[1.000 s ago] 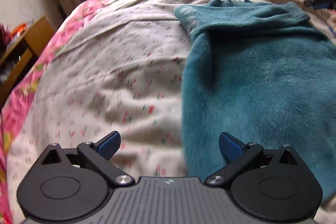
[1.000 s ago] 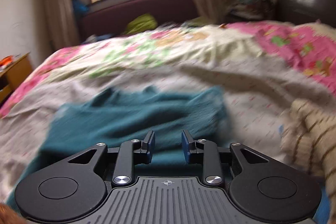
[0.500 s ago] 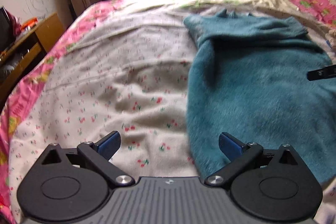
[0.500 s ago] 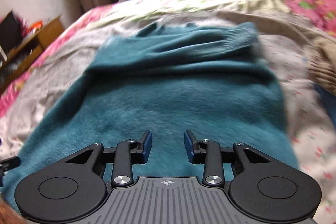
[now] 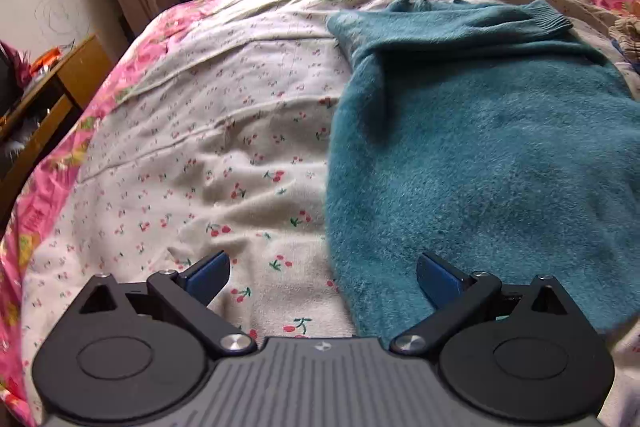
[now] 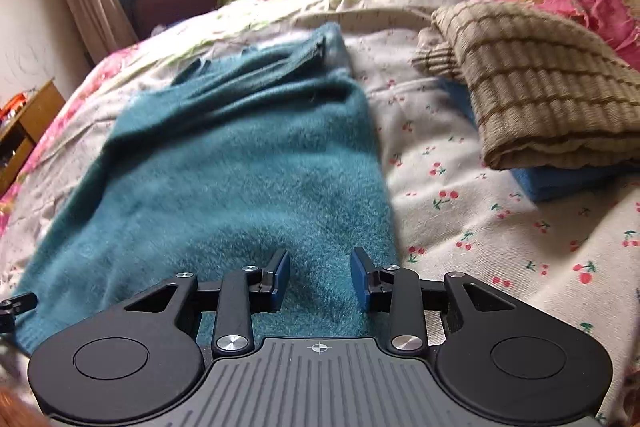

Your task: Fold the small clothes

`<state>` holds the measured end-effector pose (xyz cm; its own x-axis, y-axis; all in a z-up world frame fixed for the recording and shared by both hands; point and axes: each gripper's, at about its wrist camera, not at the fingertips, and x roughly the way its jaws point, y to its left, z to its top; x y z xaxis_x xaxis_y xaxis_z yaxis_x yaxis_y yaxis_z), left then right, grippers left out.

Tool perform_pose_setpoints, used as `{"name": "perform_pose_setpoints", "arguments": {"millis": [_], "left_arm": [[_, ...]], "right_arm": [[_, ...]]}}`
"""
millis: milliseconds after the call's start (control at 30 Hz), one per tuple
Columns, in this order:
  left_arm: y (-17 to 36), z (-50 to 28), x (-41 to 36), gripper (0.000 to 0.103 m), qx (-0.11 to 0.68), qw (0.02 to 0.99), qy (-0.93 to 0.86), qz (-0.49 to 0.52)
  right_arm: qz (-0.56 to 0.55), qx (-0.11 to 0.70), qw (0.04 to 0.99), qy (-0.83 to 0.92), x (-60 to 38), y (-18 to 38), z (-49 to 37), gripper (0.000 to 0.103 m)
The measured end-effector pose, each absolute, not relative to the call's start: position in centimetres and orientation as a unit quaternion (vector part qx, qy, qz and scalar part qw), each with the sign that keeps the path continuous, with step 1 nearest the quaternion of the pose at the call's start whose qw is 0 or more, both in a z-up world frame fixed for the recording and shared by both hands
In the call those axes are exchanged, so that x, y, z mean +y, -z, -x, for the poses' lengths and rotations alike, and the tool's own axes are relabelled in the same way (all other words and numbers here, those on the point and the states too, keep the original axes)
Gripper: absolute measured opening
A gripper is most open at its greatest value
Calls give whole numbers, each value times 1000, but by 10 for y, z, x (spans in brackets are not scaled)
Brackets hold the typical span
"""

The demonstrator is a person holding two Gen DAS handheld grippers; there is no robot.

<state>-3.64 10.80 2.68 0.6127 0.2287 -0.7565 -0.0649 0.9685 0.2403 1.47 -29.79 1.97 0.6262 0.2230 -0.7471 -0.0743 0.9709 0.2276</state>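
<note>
Right hand-held gripper (image 6: pixel 319 277) widened, above teal sweater (image 6: pixel 224 179)

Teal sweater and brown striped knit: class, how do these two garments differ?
The teal sweater is fuzzy and plain; the brown striped knit is ribbed with dark stripes. The teal sweater lies spread long; the brown knit is folded compactly, stacked on something blue. Both rest on the cherry-print bedspread.

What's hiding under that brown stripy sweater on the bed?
A folded blue cloth peeks out beneath the brown striped sweater. Only its edge shows; the rest is covered, so I can't tell what it is.
</note>
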Motion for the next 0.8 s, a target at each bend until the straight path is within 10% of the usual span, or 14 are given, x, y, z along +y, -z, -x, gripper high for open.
{"name": "perform_pose_setpoints", "arguments": {"millis": [567, 800], "left_arm": [[-52, 4, 73, 103, 425, 895, -35, -128], [-55, -77, 55, 103, 401, 906, -2, -133]], "right_arm": [[-113, 383, 912, -91, -300, -39, -113, 34], [-174, 367, 909, -91, -308, -35, -216, 54]]}}
